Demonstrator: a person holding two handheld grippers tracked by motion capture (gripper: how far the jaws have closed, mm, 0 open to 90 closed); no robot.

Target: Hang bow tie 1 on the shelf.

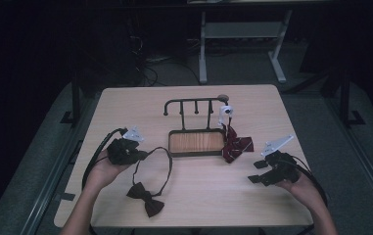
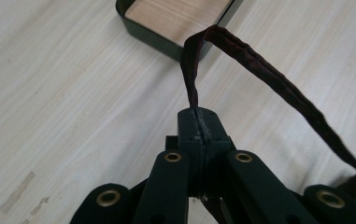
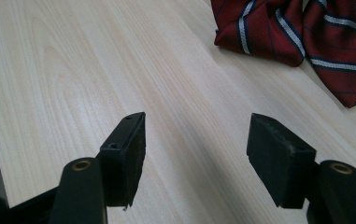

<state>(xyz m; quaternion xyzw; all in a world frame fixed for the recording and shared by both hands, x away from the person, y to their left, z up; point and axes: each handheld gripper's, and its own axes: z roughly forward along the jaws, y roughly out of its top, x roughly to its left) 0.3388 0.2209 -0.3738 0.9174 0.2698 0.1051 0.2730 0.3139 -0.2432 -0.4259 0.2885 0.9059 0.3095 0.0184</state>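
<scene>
The bench (image 1: pixel 125 103) is pale wood-grain laminate with rounded corners, standing on grey floor in a dim room; behind it the white legs of another table (image 1: pixel 202 54) rise out of the dark, with loose cables on the floor beside them. Near the middle of the bench stands a black rack with a wooden tray base (image 1: pixel 196 142) and a row of hooks above it. A red striped bow tie (image 1: pixel 235 147) lies against the tray's right end, with a small white clip (image 1: pixel 225 112) above it.

The left hand-held gripper (image 1: pixel 142 155) is clamped fully together on the strap (image 2: pixel 259 65) of the dark bow tie (image 1: pixel 146 197), whose strap arches up from the jaws while the bow lies on the bench near the front edge. The right hand-held gripper (image 1: pixel 256 171) hovers with its jaws wide apart and nothing between them, just short of the red tie.

The room's far side is too dark to read, and both forearms are cut off by the lower edge
</scene>
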